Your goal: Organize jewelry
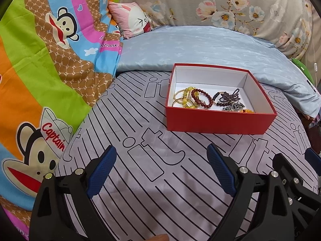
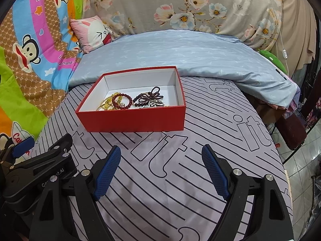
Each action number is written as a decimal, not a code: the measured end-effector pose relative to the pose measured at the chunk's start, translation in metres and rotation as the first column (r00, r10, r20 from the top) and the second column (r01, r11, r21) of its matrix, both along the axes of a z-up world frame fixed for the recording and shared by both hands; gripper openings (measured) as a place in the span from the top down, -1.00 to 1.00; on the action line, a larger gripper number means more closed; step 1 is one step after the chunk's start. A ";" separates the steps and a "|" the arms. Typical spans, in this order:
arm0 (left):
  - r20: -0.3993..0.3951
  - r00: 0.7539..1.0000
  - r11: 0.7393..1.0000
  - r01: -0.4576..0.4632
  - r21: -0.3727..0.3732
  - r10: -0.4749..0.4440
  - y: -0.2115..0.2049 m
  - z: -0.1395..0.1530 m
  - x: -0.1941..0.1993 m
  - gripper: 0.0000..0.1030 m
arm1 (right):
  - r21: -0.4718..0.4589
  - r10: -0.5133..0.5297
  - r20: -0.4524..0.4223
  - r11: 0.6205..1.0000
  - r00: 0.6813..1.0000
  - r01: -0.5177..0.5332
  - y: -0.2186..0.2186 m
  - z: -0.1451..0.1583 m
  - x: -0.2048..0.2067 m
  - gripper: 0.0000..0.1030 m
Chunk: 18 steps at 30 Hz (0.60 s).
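Note:
A red box (image 1: pixel 218 119) with a white inside stands on the striped bed sheet; it also shows in the right wrist view (image 2: pixel 132 119). Inside lie yellow bead bracelets (image 1: pixel 185 99), a dark red bead bracelet (image 1: pixel 201 97) and dark purple beads (image 1: pixel 228 97) with a silver piece (image 2: pixel 153 104). My left gripper (image 1: pixel 161 152) is open and empty, held over the sheet in front of the box. My right gripper (image 2: pixel 161 153) is open and empty, also in front of the box. The two grippers are side by side.
A light blue pillow (image 1: pixel 200 46) lies behind the box. A colourful monkey-print blanket (image 1: pixel 40 70) is piled at the left, with a small pink cushion (image 1: pixel 132 19). A floral quilt (image 2: pixel 180 6) lies at the back. The bed's edge drops to a tiled floor (image 2: pixel 305 160) at the right.

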State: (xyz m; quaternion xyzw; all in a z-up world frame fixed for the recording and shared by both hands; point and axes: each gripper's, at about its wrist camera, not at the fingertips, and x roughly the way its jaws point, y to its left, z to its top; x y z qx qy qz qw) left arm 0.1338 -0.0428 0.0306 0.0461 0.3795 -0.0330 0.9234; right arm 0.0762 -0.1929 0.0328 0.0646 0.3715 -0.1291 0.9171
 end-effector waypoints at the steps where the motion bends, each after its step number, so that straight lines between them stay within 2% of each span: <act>1: 0.001 1.000 1.000 0.000 0.001 0.000 0.000 0.000 0.000 -0.69 | 0.000 0.001 -0.001 1.000 1.000 -0.001 0.000 0.000 0.001 -0.54; 18: 0.002 1.000 1.000 -0.008 0.006 0.008 0.000 0.000 0.003 -0.68 | 0.005 0.007 -0.002 1.000 1.000 -0.007 0.000 -0.002 0.000 -0.54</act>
